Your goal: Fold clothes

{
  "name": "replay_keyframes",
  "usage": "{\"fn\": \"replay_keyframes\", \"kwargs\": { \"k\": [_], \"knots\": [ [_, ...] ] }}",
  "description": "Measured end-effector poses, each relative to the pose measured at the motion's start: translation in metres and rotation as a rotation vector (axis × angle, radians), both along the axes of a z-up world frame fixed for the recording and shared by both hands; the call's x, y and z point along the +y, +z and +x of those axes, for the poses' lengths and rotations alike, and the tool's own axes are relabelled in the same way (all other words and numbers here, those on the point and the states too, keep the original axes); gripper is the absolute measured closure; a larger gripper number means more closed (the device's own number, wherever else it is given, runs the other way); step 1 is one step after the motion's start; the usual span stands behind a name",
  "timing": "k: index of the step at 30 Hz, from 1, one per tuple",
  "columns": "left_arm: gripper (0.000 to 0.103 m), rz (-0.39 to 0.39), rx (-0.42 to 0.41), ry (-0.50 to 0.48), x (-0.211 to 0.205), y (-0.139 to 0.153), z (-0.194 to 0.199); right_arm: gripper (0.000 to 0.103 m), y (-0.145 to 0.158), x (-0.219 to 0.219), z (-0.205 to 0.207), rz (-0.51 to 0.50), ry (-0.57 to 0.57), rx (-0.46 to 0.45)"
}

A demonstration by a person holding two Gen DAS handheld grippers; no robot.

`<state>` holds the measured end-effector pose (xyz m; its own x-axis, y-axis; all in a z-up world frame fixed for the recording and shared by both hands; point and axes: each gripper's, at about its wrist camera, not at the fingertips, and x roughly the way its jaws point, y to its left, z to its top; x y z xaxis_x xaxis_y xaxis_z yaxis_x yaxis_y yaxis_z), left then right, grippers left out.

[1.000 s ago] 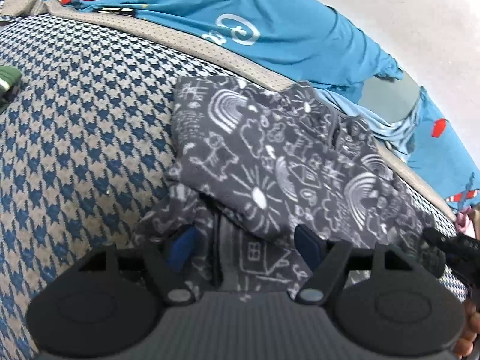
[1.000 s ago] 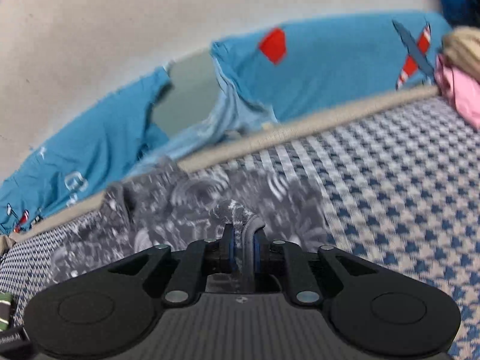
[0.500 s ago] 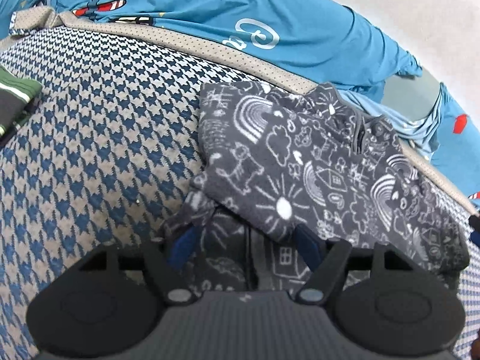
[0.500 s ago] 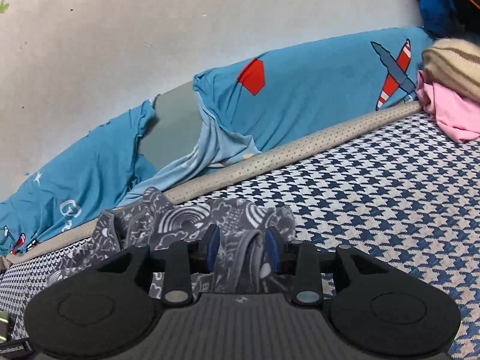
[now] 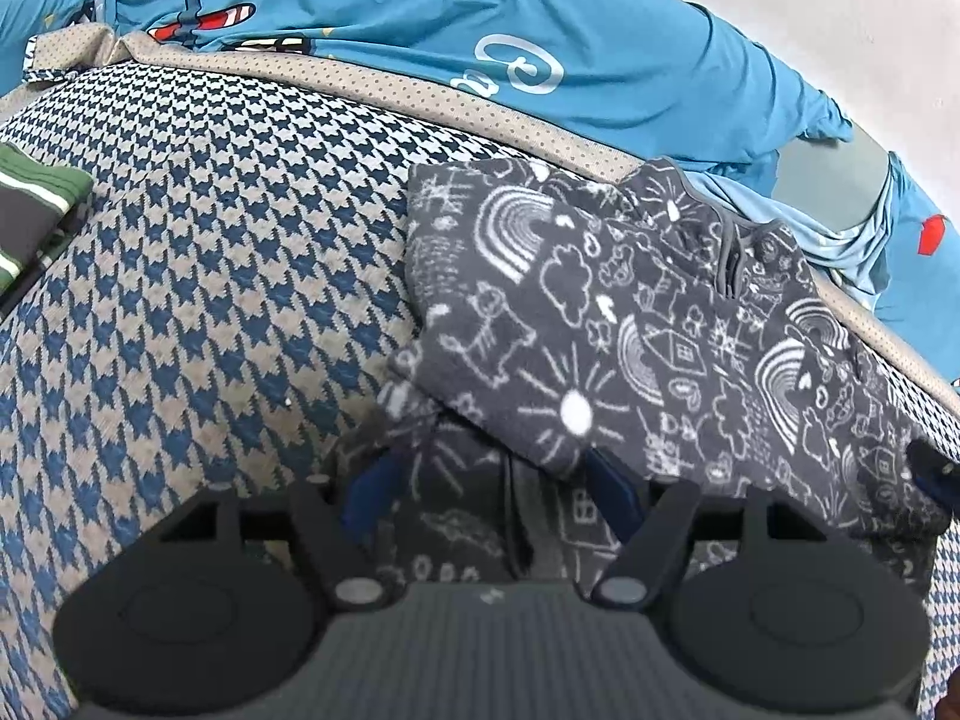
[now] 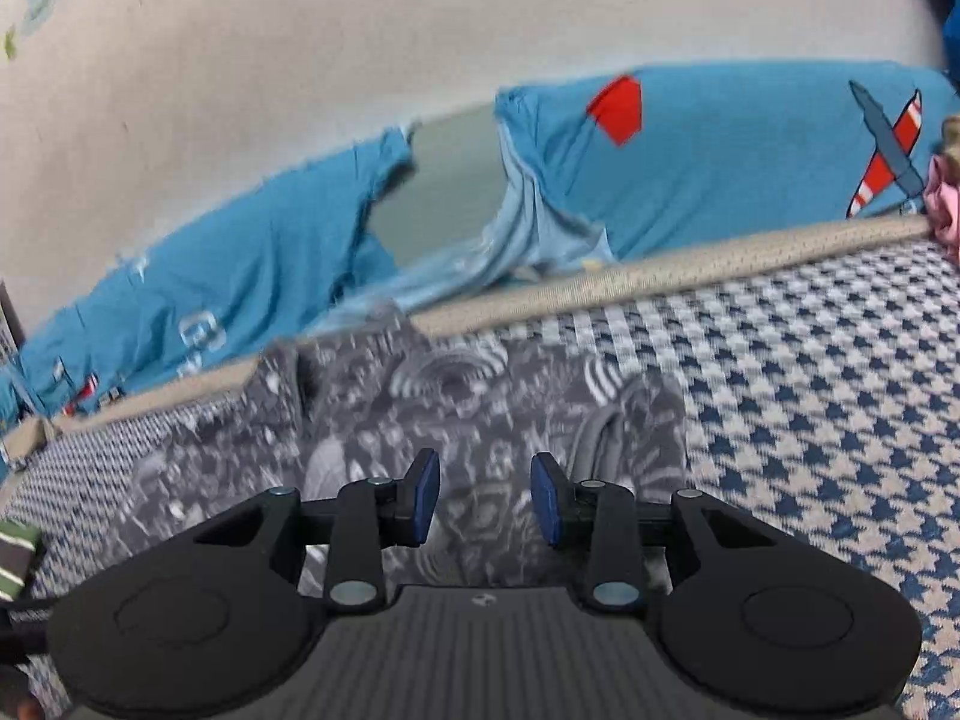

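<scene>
Right gripper (image 6: 485,501): you released the grey doodle-print fleece top (image 5: 630,330); jaws apart.
Left gripper (image 5: 492,480): jaws apart.
Fold: laid.

Both my left gripper (image 5: 492,486) and right gripper (image 6: 486,504) are matte black with ribbed housings, round side discs, silver pivot screws and blue finger pads (image 6: 425,498), the left ones seemingly darker.
</scene>
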<state>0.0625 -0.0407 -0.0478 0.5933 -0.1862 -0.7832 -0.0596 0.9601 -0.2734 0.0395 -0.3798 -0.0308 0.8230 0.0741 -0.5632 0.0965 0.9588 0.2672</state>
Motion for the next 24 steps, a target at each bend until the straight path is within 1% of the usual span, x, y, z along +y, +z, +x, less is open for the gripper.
{"fn": "replay_keyframes", "kwargs": {
  "k": [2, 4, 7, 11, 14, 15, 19, 21, 24],
  "knots": [
    [0.034, 0.002, 0.002, -0.003, 0.000, 0.000, 0.000, 0.071, -0.007, -0.004, 0.003, 0.007, -0.019, 0.031],
    [0.034, 0.007, 0.003, -0.008, 0.000, -0.001, 0.000, 0.074, -0.015, -0.008, 0.006, 0.015, -0.039, 0.062],
    [0.035, 0.024, 0.002, -0.022, -0.002, -0.001, -0.002, 0.075, -0.025, -0.013, 0.011, 0.024, -0.066, 0.106],
    [0.033, 0.050, -0.010, -0.050, -0.006, -0.001, -0.007, 0.075, -0.026, -0.008, 0.012, -0.026, -0.059, 0.108],
    [0.029, 0.076, -0.041, -0.081, -0.013, 0.006, -0.014, 0.073, -0.023, -0.007, 0.011, -0.032, -0.063, 0.095],
    [0.027, 0.094, -0.059, -0.092, -0.016, 0.009, -0.017, 0.073, -0.021, -0.005, 0.009, -0.033, -0.063, 0.088],
    [0.027, 0.182, -0.126, -0.116, -0.030, 0.019, -0.026, 0.071, -0.012, 0.002, 0.003, -0.054, -0.051, 0.051],
    [0.027, 0.204, -0.141, -0.115, -0.034, 0.022, -0.027, 0.071, -0.009, 0.007, -0.001, -0.076, -0.033, 0.033],
    [0.027, 0.220, -0.156, -0.113, -0.040, 0.026, -0.026, 0.071, -0.010, 0.012, -0.001, -0.090, -0.010, 0.037]
  ]
}}
